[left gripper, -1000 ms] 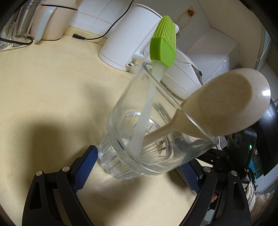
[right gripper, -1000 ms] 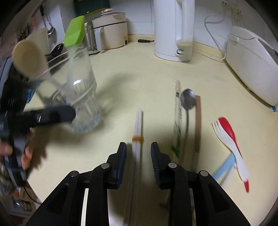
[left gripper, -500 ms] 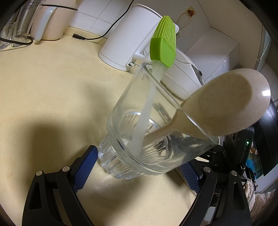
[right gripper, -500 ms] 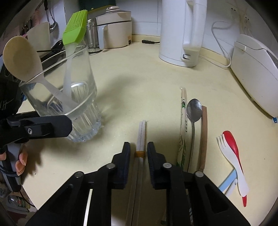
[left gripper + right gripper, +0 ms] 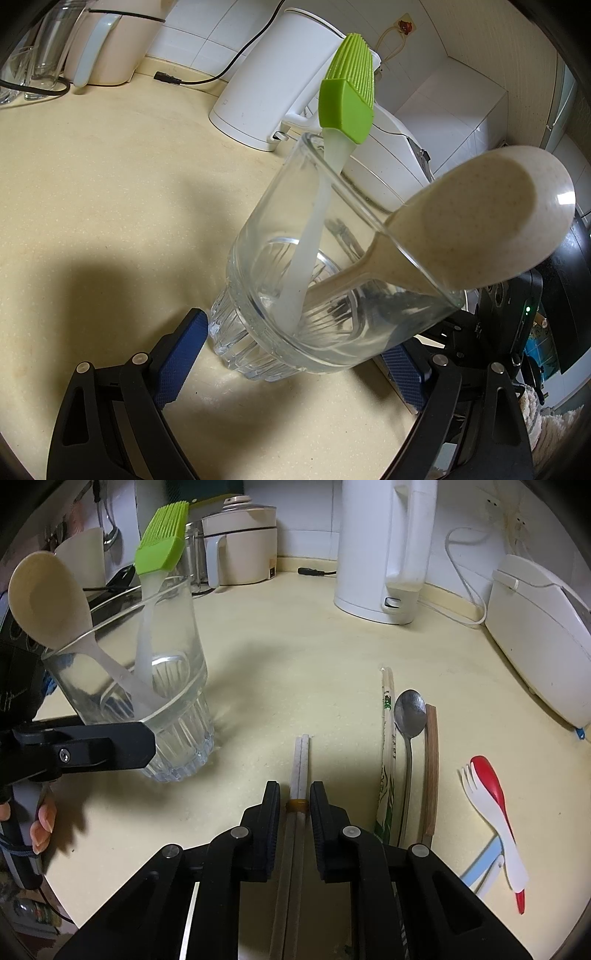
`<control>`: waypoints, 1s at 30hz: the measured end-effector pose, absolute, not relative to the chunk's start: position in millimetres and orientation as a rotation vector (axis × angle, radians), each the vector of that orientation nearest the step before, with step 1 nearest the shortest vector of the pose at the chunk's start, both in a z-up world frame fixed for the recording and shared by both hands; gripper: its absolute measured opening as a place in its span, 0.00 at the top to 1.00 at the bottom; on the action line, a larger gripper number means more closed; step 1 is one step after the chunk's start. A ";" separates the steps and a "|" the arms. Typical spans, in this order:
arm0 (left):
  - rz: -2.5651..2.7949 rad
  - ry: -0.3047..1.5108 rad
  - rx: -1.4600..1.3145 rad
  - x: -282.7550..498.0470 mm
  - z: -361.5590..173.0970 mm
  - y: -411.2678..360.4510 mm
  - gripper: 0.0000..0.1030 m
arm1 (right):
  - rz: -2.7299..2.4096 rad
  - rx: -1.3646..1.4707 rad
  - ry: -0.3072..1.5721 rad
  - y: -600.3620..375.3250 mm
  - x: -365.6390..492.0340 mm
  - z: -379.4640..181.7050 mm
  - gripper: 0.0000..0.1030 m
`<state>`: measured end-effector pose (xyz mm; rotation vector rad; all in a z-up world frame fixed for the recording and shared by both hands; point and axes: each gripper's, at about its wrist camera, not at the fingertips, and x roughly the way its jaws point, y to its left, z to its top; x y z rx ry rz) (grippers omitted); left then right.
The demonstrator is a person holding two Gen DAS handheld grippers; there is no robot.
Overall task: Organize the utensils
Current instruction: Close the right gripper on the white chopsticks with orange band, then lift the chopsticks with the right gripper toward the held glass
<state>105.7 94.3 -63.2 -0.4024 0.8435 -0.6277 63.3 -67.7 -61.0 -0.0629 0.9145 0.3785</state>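
Note:
A clear glass (image 5: 258,258) stands on the cream counter and holds a green silicone brush (image 5: 345,110) and a beige speckled spoon (image 5: 480,229). My left gripper (image 5: 293,338) is shut on the glass near its base, a blue pad on each side. In the right wrist view the same glass (image 5: 173,701) is at the left, with the left gripper's black finger (image 5: 107,746) against it. My right gripper (image 5: 295,794) is shut on a pair of grey chopsticks (image 5: 302,760) at their amber band. The chopsticks lie flat and point away from me.
Right of the chopsticks lie paper-wrapped chopsticks (image 5: 387,738), a metal spoon (image 5: 409,716), a wooden-handled utensil (image 5: 431,760), a white fork (image 5: 491,819) and a red spoon (image 5: 487,775). A white kettle (image 5: 380,554) and a white cooker (image 5: 543,627) stand behind. A person's hand (image 5: 40,823) grips the left handle.
The right gripper's jaws have drawn together onto the grey chopsticks and slid a little further along them. The left gripper and the glass have stayed put.

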 end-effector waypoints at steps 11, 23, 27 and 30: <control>-0.628 0.843 -0.403 105.6 -63.1 94.4 0.10 | 0.377 0.105 0.899 -84.8 63.7 -53.4 0.89; -0.628 0.844 -0.403 105.6 -62.9 94.5 0.10 | 0.357 0.251 0.725 -116.1 45.4 -7.9 0.89; -0.628 0.844 -0.403 105.6 -62.9 94.7 0.10 | 0.352 0.283 0.688 -125.1 36.3 2.6 0.89; -0.628 0.844 -0.403 105.6 -62.9 95.0 0.10 | 0.355 0.297 0.665 -129.7 34.5 9.0 0.89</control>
